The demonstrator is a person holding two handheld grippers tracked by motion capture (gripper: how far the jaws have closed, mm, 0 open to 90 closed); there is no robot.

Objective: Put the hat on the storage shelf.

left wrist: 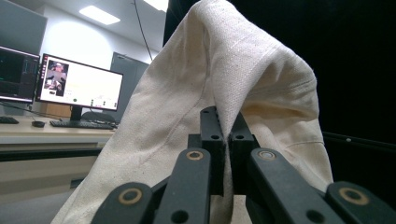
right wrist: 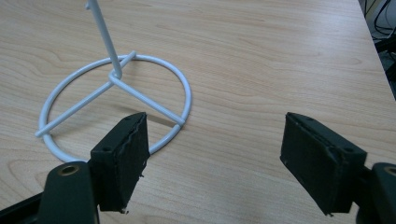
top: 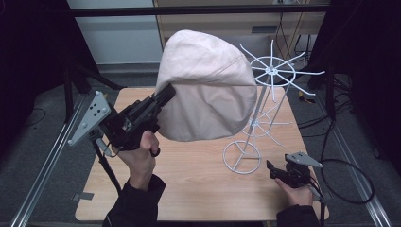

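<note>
1. Pale wood-grain worktop (top: 189,179) sits w/ black curtains either side; office desk w/ lit monitors (left wrist: 79,86) shows behind, in the left gripper view.
2. Left hand-held gripper (top: 165,94) is clenched on a fold of the cream, dome-shaped cotton hat (top: 208,85), held up in the air above the worktop. In its own view (left wrist: 224,135) the jaws are pressed together w/ fabric pinched between them & the cloth draping over both sides.
3. Right hand-held gripper (top: 279,171) rests low near the worktop's edge, released, jaws wide apart (right wrist: 212,158), nothing between them.
4. White wire hat stand (top: 257,113) stands just ahead of the right gripper & beyond the left one; the ring base (right wrist: 116,105) lies right in front of the open jaws.
5. Likely step, judging by layout: hang the hat on the stand's spoked top (top: 273,71). To do it well: lift the hat's open side clear above the spokes, centre the crown over the hub, lower straight. The stand looks light & tippy, so steadying the base w/ the right gripper would prob. help.
6. Materials: hat = soft woven canvas, seamed panels, floppy, will sag & may snag on spoke tips. Stand = thin, smooth painted wire, rigid. Jaw pads = black, ridged, grippy.
</note>
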